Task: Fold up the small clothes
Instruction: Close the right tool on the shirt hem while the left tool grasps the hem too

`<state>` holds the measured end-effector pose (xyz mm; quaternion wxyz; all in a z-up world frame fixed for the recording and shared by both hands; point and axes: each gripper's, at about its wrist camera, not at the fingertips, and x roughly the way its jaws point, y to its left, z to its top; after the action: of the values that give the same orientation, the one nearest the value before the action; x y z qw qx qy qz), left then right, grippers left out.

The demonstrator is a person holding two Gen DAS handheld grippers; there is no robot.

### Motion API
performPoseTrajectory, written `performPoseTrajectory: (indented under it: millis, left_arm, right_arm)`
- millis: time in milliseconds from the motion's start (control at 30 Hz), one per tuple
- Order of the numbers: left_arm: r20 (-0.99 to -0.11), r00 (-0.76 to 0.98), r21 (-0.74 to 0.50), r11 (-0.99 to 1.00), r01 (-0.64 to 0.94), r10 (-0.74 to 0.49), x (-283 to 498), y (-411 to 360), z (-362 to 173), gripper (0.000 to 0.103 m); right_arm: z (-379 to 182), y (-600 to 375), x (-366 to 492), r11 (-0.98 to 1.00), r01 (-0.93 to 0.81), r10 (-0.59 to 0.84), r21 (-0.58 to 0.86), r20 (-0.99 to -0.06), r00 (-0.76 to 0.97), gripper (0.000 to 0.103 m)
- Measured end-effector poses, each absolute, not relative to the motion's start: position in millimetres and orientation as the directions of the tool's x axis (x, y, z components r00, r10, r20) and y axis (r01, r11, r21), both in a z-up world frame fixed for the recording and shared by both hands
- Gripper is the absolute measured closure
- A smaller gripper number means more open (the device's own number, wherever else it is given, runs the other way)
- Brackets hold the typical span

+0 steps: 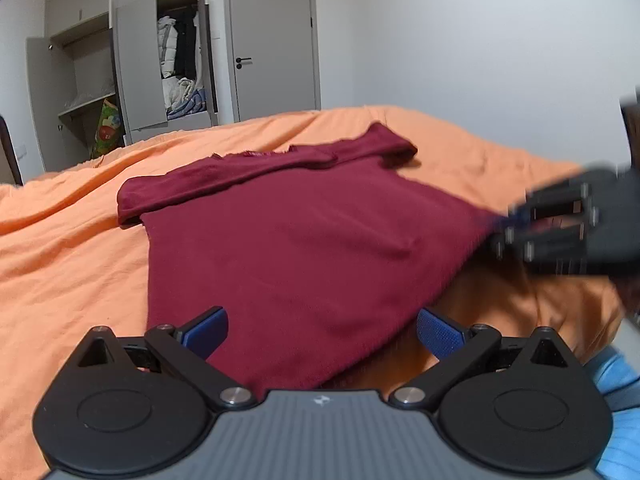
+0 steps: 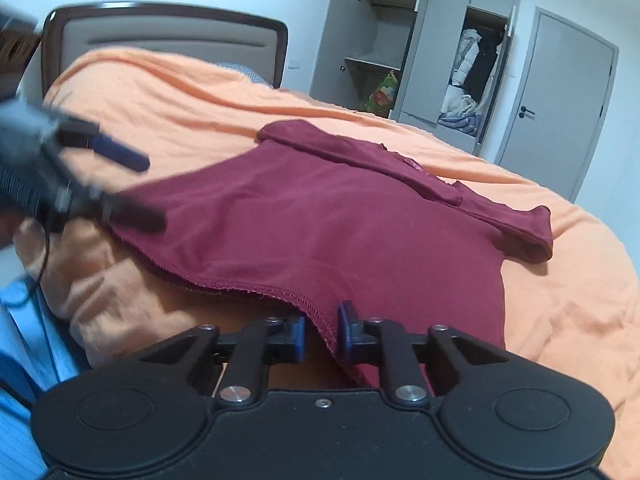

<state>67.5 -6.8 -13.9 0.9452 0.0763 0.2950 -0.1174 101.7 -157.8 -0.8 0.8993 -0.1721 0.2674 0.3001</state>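
Ribbed blue fingers [image 2: 345,330], stitched maroon shirt [image 2: 320,224] hem.

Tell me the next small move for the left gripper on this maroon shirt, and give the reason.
Probably close the left gripper on the hem of the maroon shirt. Its jaws stand wide open with the hem corner lying between them, while the right gripper already pinches the other hem corner. With both corners held, the bottom edge could be lifted off the orange blanket and folded toward the collar.

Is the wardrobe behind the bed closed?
No, the wardrobe doors stand open, showing hanging clothes and shelves inside.
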Motion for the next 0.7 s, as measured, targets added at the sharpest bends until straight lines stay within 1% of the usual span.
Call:
performPoseTrajectory:
  millis: [100, 167, 233, 300, 367, 433, 533, 567, 633, 667, 700]
  left_arm:
    - [-0.58, 0.8, 0.111, 0.958, 0.264, -0.154, 71.6, -20.2, -21.5, 0.0]
    - [-0.583, 0.806, 0.151, 0.962, 0.229, -0.1, 76.5, -26.1, -25.9, 0.001]
    - [-0.574, 0.818, 0.219, 0.954, 0.204, -0.043, 79.0, -28.6, -28.6, 0.005]
    - [-0.569, 0.823, 0.261, 0.947, 0.187, -0.005, 79.1, -24.1, -29.3, 0.015]
    - [-0.568, 0.822, 0.268, 0.95, 0.163, 0.02, 78.3, -12.6, -28.5, 0.018]
    - [-0.575, 0.816, 0.269, 0.954, 0.13, 0.051, 78.1, 1.6, -28.6, 0.018]
    - [-0.578, 0.809, 0.289, 0.953, 0.086, 0.103, 77.1, 19.7, -29.9, 0.019]
    - [-0.581, 0.806, 0.294, 0.953, 0.075, 0.116, 76.9, 24.9, -30.0, 0.021]
    - [-0.588, 0.799, 0.286, 0.956, 0.06, 0.125, 76.4, 34.2, -30.0, 0.025]
    - [-0.592, 0.798, 0.272, 0.96, 0.064, 0.114, 75.4, 37.0, -29.8, 0.029]
    - [-0.596, 0.797, 0.255, 0.964, 0.079, 0.093, 75.3, 40.3, -29.9, 0.036]
  right_arm:
    - [9.4, -163.1, 112.2, 0.787, -0.614, 0.476, -0.059, -0.575, 0.666, 0.088]
    - [16.0, -165.1, 118.3, 0.799, -0.601, 0.486, -0.022, -0.564, 0.667, 0.088]
    - [21.6, -166.4, 123.3, 0.804, -0.594, 0.497, 0.004, -0.552, 0.669, 0.09]
    - [25.6, -166.7, 125.6, 0.807, -0.591, 0.501, 0.01, -0.541, 0.675, 0.09]
    - [27.1, -166.7, 125.8, 0.81, -0.587, 0.496, 0.002, -0.537, 0.683, 0.09]
    - [25.4, -167.7, 124.5, 0.811, -0.585, 0.49, -0.004, -0.54, 0.684, 0.09]
    - [16.9, -170.6, 120.2, 0.814, -0.58, 0.467, -0.025, -0.565, 0.68, 0.085]
    - [13.3, -171.6, 118.6, 0.817, -0.576, 0.454, -0.037, -0.574, 0.681, 0.082]
    - [5.4, -175.7, 116.6, 0.828, -0.558, 0.421, -0.056, -0.596, 0.684, 0.078]
    - [1.0, -178.5, 116.3, 0.834, -0.548, 0.405, -0.062, -0.607, 0.684, 0.074]
    - [-2.9, -181.6, 115.3, 0.841, -0.537, 0.388, -0.068, -0.617, 0.685, 0.072]
